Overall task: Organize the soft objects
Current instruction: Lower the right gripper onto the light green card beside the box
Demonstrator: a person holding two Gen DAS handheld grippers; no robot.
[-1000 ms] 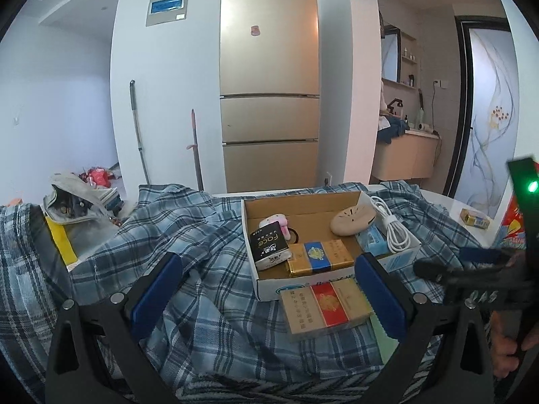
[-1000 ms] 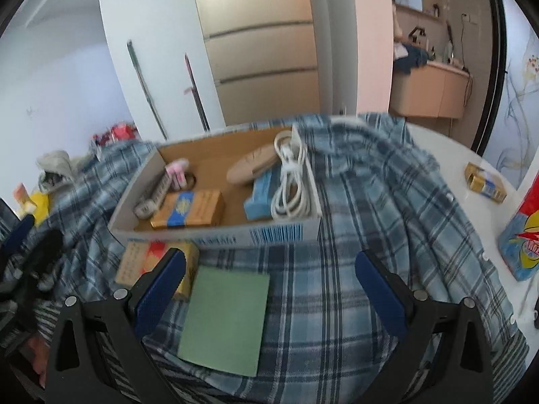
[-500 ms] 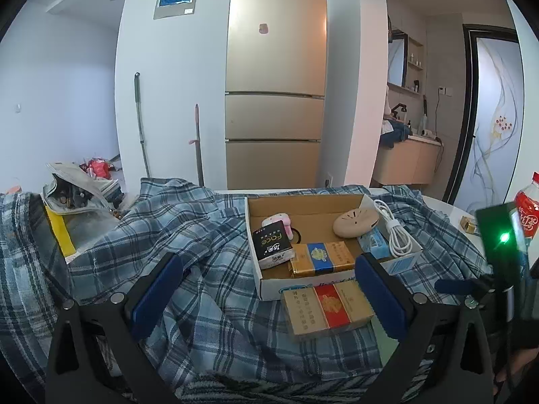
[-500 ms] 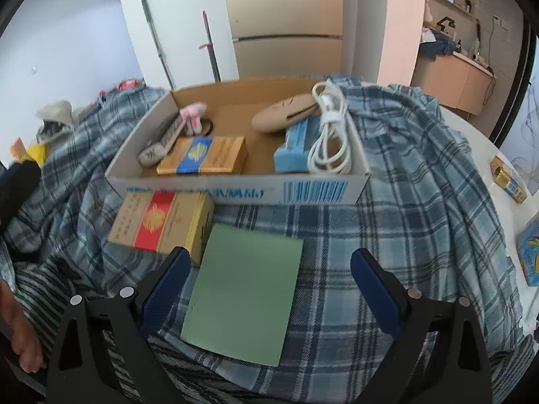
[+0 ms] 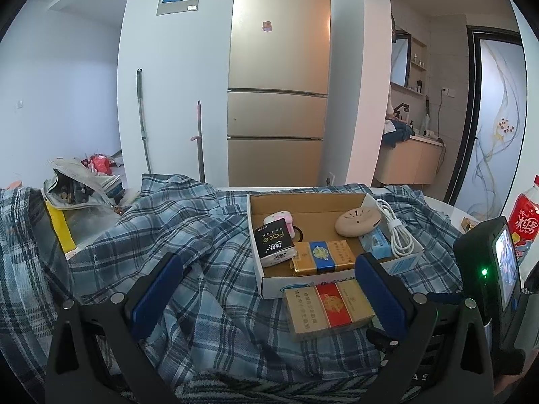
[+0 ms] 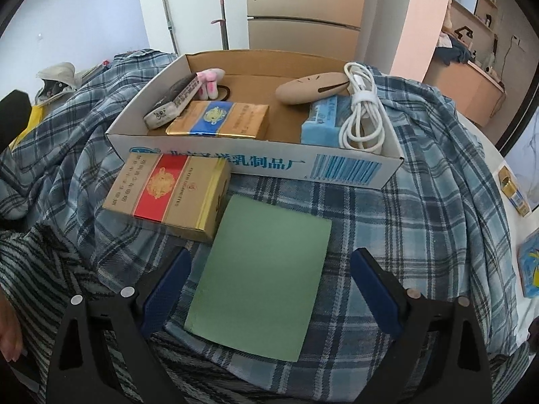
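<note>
Both claws wide, empty. Right claw [image 6: 271, 289] straddles green pad [image 6: 261, 274], probably thin; may snag plaid cloth [image 6: 421, 235], shifting red carton [image 6: 166, 193].

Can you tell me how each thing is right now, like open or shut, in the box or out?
left gripper: open, empty
right gripper: open, empty
cardboard box: open, no lid
white cable: coiled, in box
red and gold carton: outside box, flat
green sheet: flat on plaid cloth
</note>
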